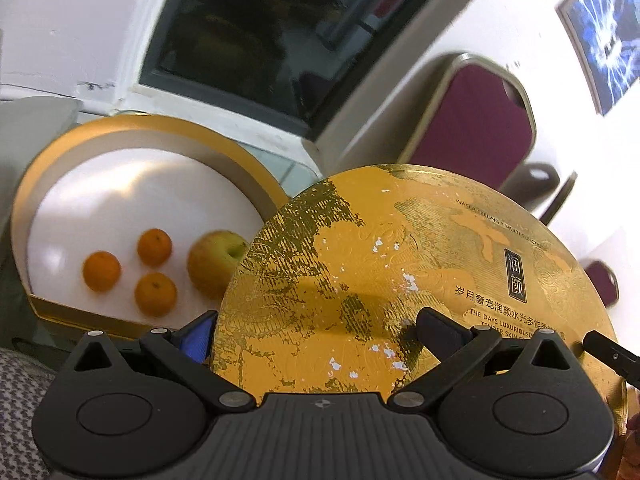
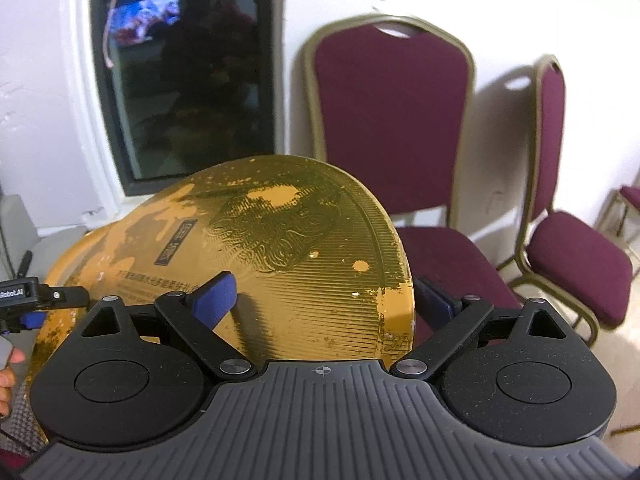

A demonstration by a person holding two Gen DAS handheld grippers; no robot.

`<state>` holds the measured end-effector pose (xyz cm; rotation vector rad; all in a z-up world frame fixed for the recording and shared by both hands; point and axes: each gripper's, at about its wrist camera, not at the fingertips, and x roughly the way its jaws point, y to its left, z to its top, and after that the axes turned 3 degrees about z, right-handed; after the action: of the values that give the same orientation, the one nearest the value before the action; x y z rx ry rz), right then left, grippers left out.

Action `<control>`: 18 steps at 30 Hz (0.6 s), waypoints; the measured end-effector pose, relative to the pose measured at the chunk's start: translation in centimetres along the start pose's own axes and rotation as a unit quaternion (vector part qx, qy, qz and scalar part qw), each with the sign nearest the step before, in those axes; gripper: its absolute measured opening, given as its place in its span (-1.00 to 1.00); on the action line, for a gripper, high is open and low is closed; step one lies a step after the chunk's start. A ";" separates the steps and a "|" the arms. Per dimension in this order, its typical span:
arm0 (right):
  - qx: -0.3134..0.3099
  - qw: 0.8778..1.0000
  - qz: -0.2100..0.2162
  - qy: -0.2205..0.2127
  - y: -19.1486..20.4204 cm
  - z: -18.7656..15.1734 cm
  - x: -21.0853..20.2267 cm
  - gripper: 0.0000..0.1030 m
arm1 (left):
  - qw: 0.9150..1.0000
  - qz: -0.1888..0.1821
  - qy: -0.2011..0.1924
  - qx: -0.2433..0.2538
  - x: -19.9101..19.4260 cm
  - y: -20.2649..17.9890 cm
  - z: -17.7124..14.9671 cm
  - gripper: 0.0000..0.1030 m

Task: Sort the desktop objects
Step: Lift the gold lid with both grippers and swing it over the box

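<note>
At far left in the left wrist view, the round gold-rimmed box base with white lining [image 1: 60,168] sits open. It contains three small oranges [image 1: 154,247] and one yellow-green apple [image 1: 214,264].

To its right, the round gold embossed lid with black Chinese lettering [image 1: 400,272] is carried tilted, its near-left edge overlapping the view of the base and the apple. The lid lies to the right of the base and above it. This is the relation that governs the next move: the lid must travel leftward and level out until its circle is concentric with the rim of the base.

The left gripper [image 1: 316,332] straddles the lid's near edge, one finger under the edge at left, the other lying on the gold face. The jaws stand wide, clamped across the edge of the lid.

In the right wrist view, the right gripper [image 2: 324,296] holds the opposite side of the same lid [image 2: 280,240]. One blue pad [image 2: 216,300] rests on the top face; the other finger is outside the rim. The jaws stand wide yet are gripping the lid.

The lid has no long axis, so rotation is not critical. The left gripper is nearer the base. The maroon padded chairs [image 2: 392,120] stand beyond.
</note>
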<state>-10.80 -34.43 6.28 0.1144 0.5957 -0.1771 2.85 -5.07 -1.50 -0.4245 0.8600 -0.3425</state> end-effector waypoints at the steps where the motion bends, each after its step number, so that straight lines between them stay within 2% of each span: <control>1: 0.006 1.000 -0.003 0.002 -0.5 -0.4 -0.1 0.85 | 1.000 0.000 0.004 0.006 0.2 -0.4 -0.2 0.99; 9: 0.045 0.999 -0.014 0.013 -3.2 -2.7 -0.4 0.85 | 0.999 0.006 0.024 0.030 1.4 -1.8 -1.0 0.99; 18: 0.046 0.999 -0.007 0.017 -3.3 -2.6 0.4 0.85 | 0.999 0.013 0.024 0.025 1.6 -1.7 -1.0 0.99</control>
<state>-12.52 -37.33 3.71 0.2032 0.6224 -0.2176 2.79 -7.47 -2.30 -0.3590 0.9003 -0.3500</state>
